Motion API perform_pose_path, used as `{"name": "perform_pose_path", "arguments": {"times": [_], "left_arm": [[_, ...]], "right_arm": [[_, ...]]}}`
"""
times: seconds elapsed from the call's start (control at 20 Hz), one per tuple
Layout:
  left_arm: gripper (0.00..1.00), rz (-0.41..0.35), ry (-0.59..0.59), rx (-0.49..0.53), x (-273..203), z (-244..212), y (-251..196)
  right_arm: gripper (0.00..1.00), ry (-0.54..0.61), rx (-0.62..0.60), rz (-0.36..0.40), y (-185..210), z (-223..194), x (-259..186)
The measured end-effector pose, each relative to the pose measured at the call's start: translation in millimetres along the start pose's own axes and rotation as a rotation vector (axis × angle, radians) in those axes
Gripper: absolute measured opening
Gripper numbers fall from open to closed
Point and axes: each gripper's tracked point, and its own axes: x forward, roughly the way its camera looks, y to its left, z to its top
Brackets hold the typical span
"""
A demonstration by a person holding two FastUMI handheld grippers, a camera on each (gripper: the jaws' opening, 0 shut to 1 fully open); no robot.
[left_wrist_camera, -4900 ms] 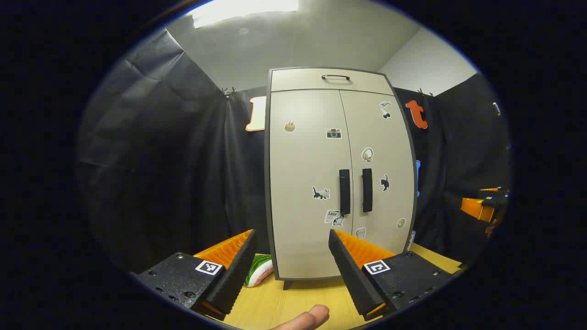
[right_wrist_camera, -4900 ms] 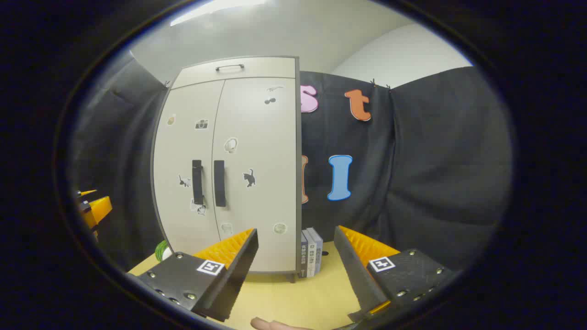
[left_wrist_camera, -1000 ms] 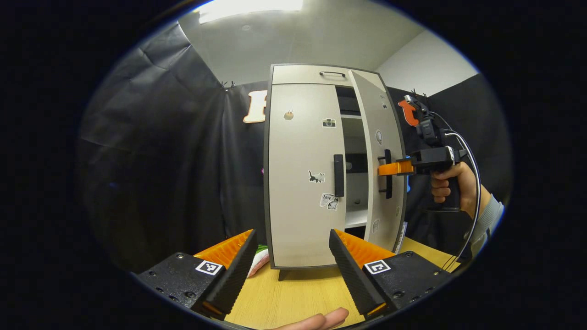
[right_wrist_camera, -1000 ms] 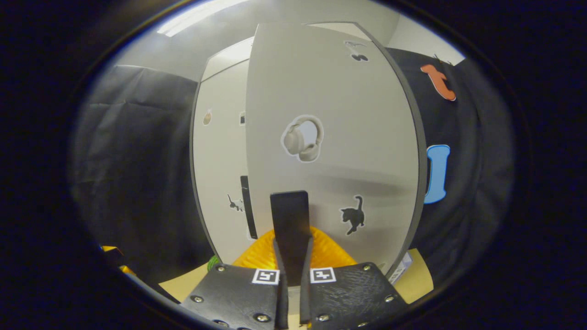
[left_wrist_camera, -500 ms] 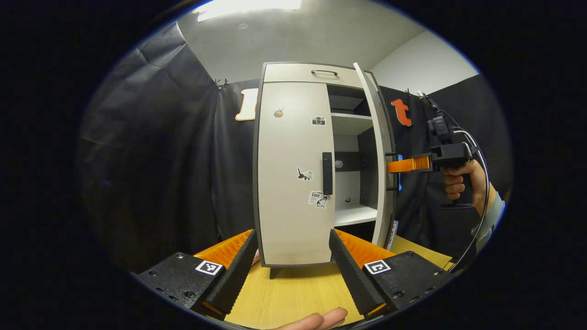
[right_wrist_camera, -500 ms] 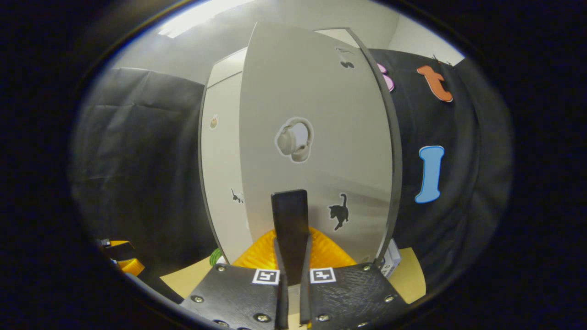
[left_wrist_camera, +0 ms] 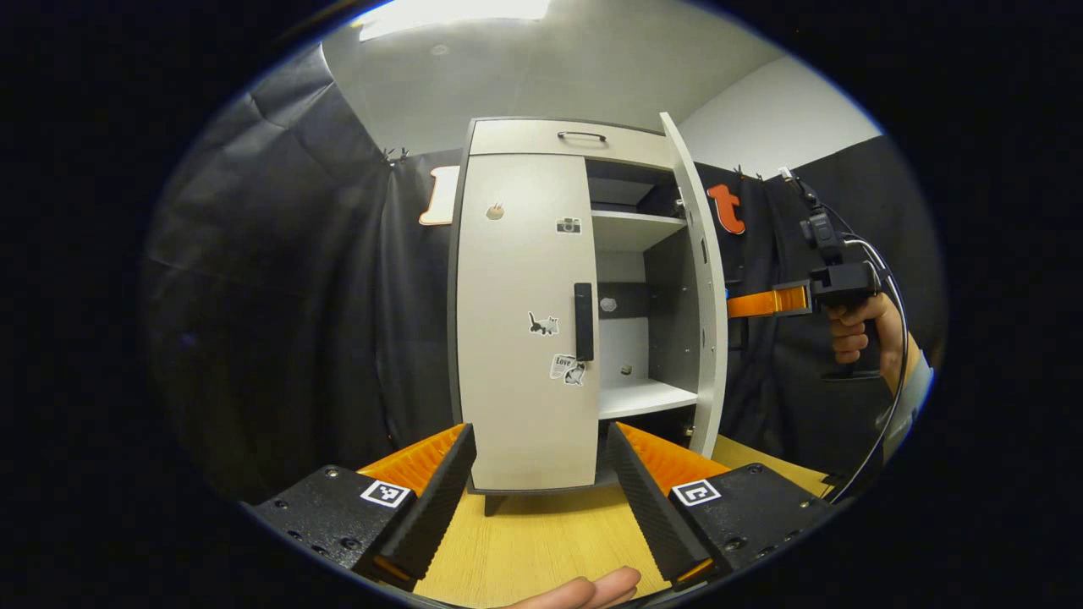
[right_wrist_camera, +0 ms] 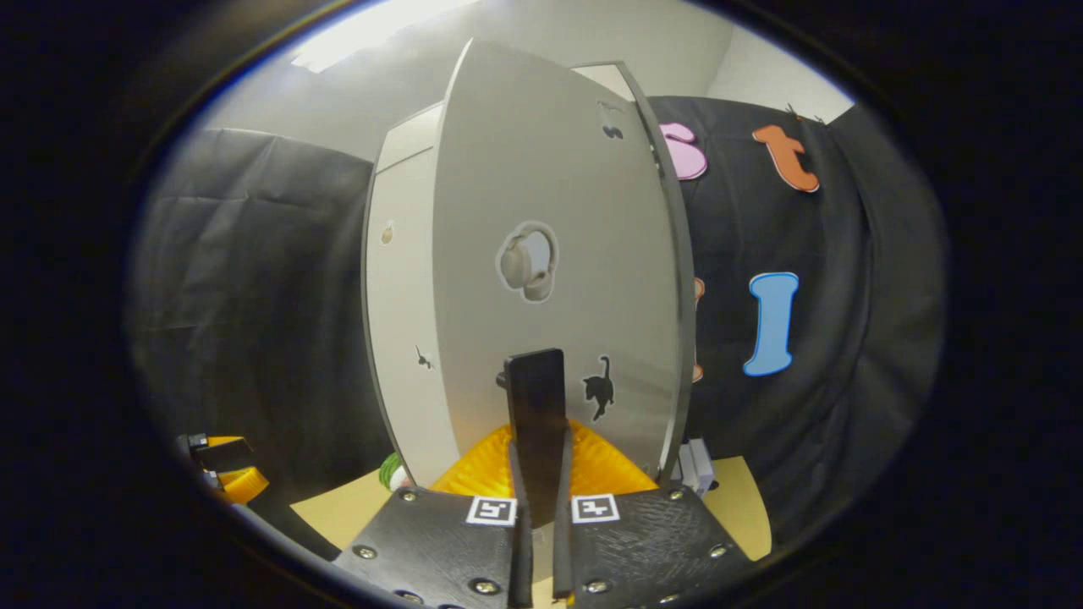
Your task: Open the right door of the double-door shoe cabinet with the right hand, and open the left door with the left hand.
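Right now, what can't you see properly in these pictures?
- Behind the closed left door in the left gripper view: that half of the shoe cabinet is hidden.
- The tiny thing on the lower shelf: too small to name.
- Right door handle in the right gripper view: its lower part is covered by the right gripper.

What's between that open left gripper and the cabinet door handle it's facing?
In the left gripper view, bare wooden tabletop and air separate the left gripper from the left door handle.
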Motion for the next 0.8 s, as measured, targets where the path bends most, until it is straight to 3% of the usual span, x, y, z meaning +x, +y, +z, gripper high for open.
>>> {"name": "perform_pose_path", "arguments": {"times": [0.45, 0.75, 0.8], "left_arm": [[0.96, -0.038, 0.018, -0.007, 4, -16, -16], [0.97, -0.055, 0.010, -0.010, 15, -14, -27], [0.96, -0.060, 0.009, -0.009, 18, -13, -31]], "right_arm": [[0.08, -0.001, -0.021, -0.092, -28, 2, -14], [0.07, -0.009, -0.048, -0.255, -76, 8, -28], [0.03, -0.017, -0.031, -0.250, -79, 10, -28]]}}
